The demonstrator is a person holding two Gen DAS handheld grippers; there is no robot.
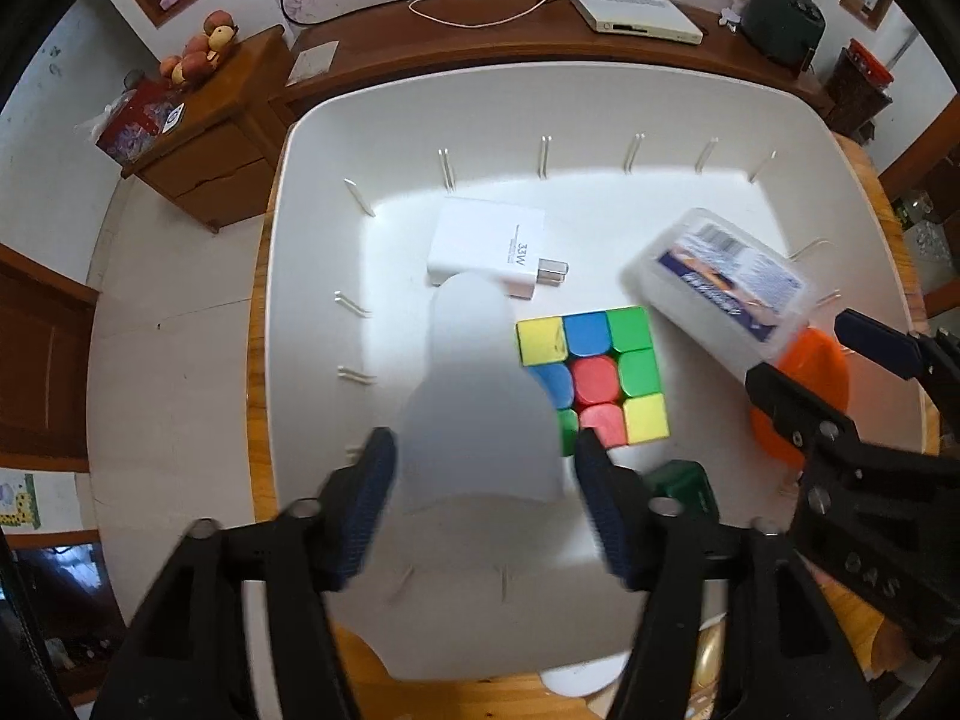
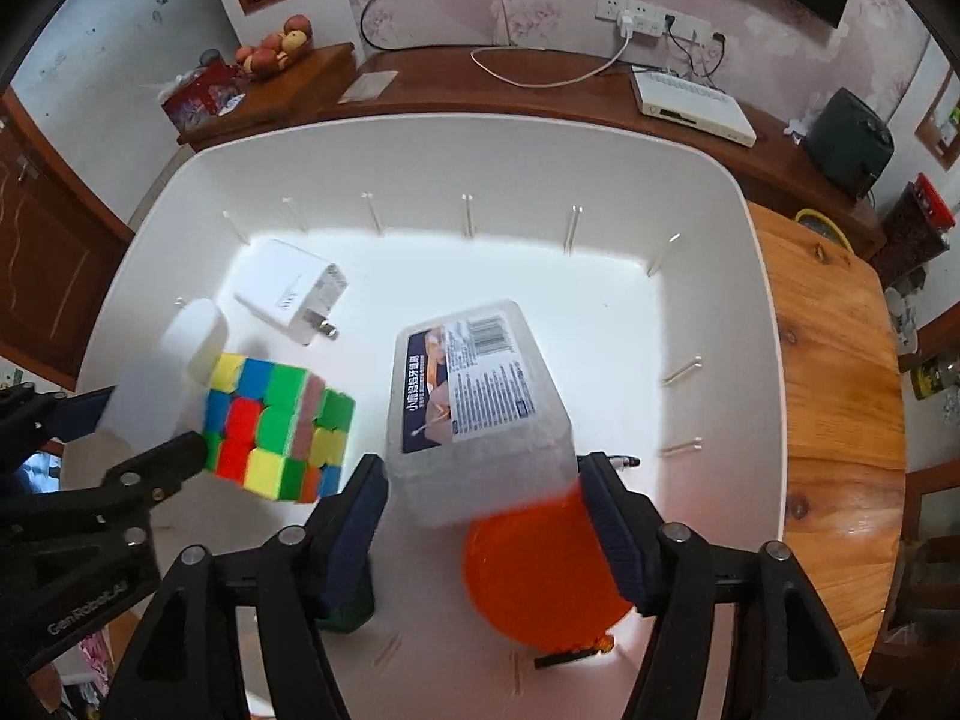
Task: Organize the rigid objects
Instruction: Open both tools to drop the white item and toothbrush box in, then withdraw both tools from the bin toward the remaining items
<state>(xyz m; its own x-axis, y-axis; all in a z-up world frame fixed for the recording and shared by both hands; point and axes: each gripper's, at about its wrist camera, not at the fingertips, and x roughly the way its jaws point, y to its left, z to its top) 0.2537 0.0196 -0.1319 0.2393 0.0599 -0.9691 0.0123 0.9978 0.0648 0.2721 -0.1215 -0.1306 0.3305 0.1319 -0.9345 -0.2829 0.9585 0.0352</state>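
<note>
White bin [image 1: 312, 138] is already holding charger [image 1: 486, 243] and cube [image 1: 600, 372]; left gripper [image 1: 486, 498] is loosely straddling bottle [image 1: 474, 396], right gripper [image 2: 483, 516] unclenched beside box [image 2: 474, 396], both apparently being released inside.

I see the wooden table [image 2: 834, 360] carrying a white bin [image 2: 744, 312], its bare wood showing at three o'clock.

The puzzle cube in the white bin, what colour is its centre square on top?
Red, on the puzzle cube; clearest in the left wrist view.
</note>
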